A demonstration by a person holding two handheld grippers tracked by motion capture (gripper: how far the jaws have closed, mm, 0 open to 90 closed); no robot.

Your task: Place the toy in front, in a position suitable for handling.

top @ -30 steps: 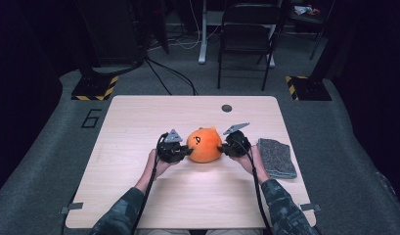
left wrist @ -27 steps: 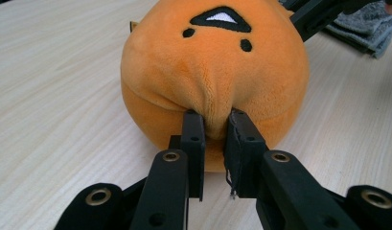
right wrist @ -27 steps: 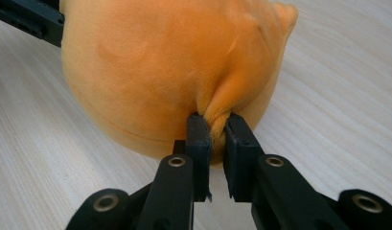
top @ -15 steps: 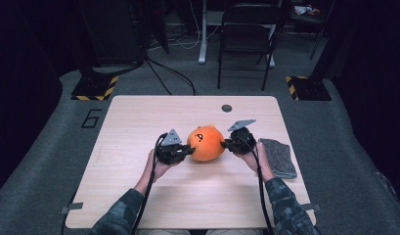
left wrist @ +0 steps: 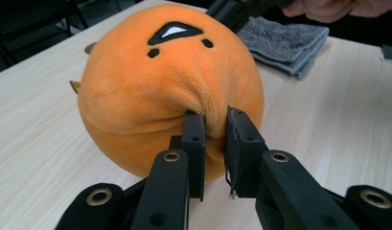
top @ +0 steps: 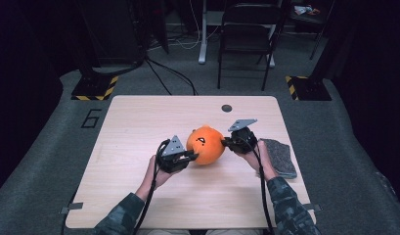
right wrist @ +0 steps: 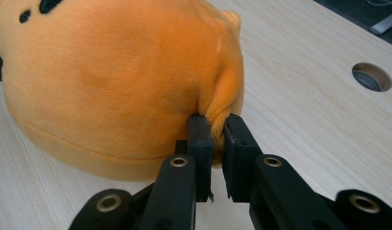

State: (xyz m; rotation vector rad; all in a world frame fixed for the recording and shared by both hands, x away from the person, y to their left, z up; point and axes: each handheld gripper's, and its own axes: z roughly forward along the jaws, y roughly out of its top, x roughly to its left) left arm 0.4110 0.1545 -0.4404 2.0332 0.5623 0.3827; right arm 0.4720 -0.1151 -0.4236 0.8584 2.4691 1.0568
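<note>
Two grippers pinch one orange plush ball (top: 205, 145) above mid-table: left gripper (left wrist: 215, 136) clamps a fabric fold on its near side, right gripper (right wrist: 216, 130) a fold opposite. Keep both hands level; uneven pull risks slipping folds. Beyond lies a grey towel (top: 279, 156).

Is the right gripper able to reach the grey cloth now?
Probably not yet. The right gripper is shut on the orange plush toy. The grey cloth lies just beside that hand with nothing between, so it must release the toy first.
</note>
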